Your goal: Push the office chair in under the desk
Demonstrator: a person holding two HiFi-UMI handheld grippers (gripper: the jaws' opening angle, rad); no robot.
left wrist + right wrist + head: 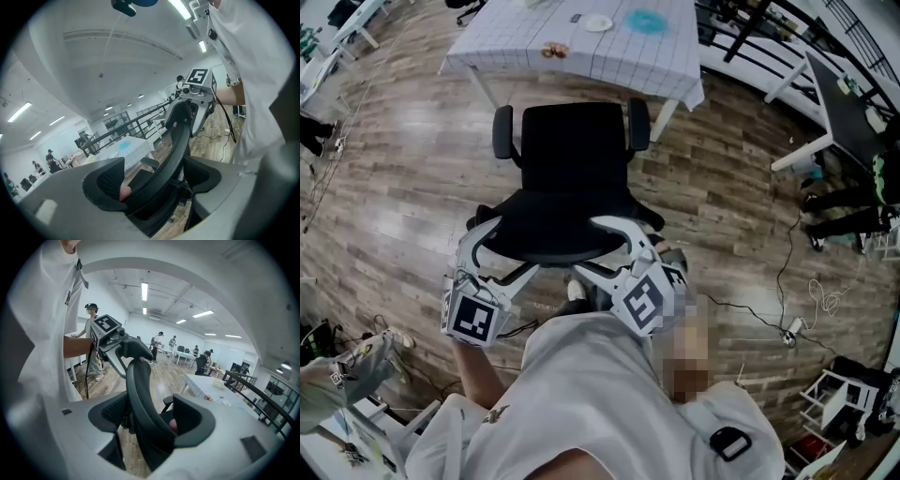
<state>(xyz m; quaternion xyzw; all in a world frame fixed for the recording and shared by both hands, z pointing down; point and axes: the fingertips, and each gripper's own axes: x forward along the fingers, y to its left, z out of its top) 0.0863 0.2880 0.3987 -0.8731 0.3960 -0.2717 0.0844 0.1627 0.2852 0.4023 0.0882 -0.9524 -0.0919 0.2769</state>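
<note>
A black office chair (572, 141) stands on the wood floor and faces a desk (619, 47) covered with a white gridded cloth, its seat outside the desk's edge. Its curved backrest (553, 230) is nearest to me. My left gripper (508, 251) clamps the backrest's left end and my right gripper (592, 246) its right end. In the left gripper view the backrest (180, 136) runs between the jaws of the left gripper (159, 180), with the right gripper's marker cube (197, 77) at its far end. The right gripper (150, 420) likewise pinches the backrest (140, 380).
A white plate (598, 22) and a blue dish (647, 21) lie on the desk. Cables and a power strip (787, 328) trail over the floor at right. A dark table (848, 103) and black railing stand at far right. Several people work at distant tables (187, 355).
</note>
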